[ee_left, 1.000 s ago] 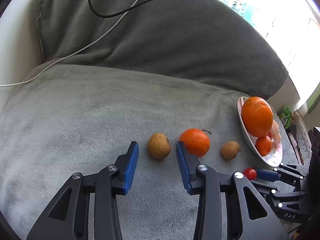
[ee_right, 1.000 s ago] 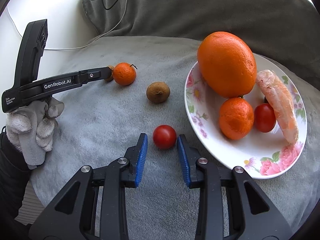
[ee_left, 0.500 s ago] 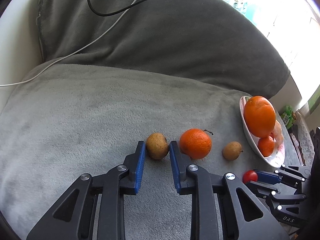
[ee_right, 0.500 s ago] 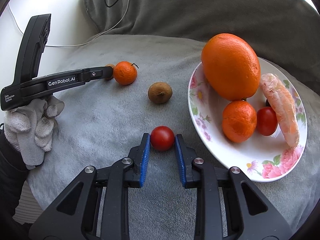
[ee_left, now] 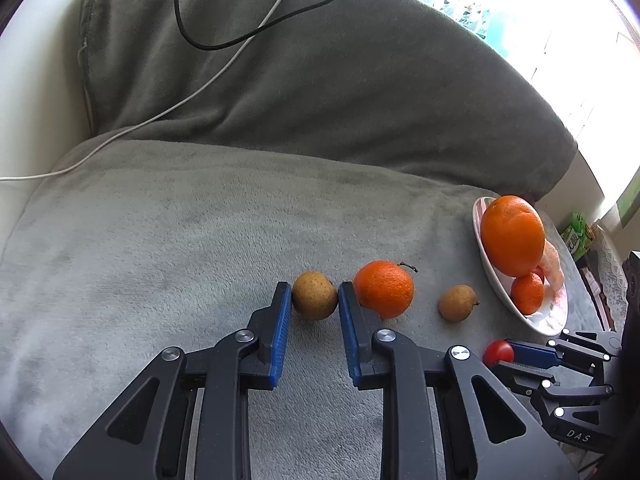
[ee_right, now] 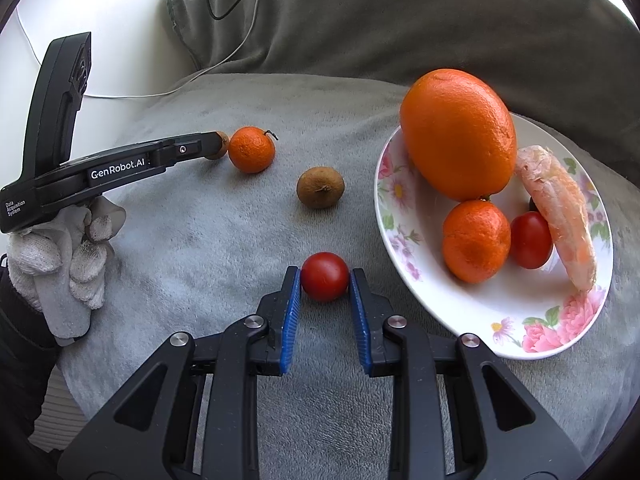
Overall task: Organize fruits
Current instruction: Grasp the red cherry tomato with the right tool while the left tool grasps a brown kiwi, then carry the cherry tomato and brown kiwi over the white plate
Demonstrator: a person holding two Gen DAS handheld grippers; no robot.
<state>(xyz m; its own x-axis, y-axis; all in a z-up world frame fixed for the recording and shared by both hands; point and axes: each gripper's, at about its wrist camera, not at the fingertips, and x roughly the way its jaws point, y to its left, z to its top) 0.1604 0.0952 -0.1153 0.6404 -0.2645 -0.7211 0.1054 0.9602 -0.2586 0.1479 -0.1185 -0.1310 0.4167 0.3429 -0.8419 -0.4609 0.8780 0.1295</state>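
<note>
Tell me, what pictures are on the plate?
Pink flowers with green leaves on the white plate, clearest in the right wrist view.

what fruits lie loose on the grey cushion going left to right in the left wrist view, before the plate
brown fruit between the left claw's fingers → mandarin → second brown fruit → cherry tomato at the right claw

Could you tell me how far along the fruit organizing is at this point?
Partly done. The plate already holds a large orange, a small mandarin, a tomato and a pale peeled piece. In hand: the left gripper closes on a brown fruit, the right gripper on a cherry tomato. Left on the blanket: a mandarin and another brown fruit.
</note>
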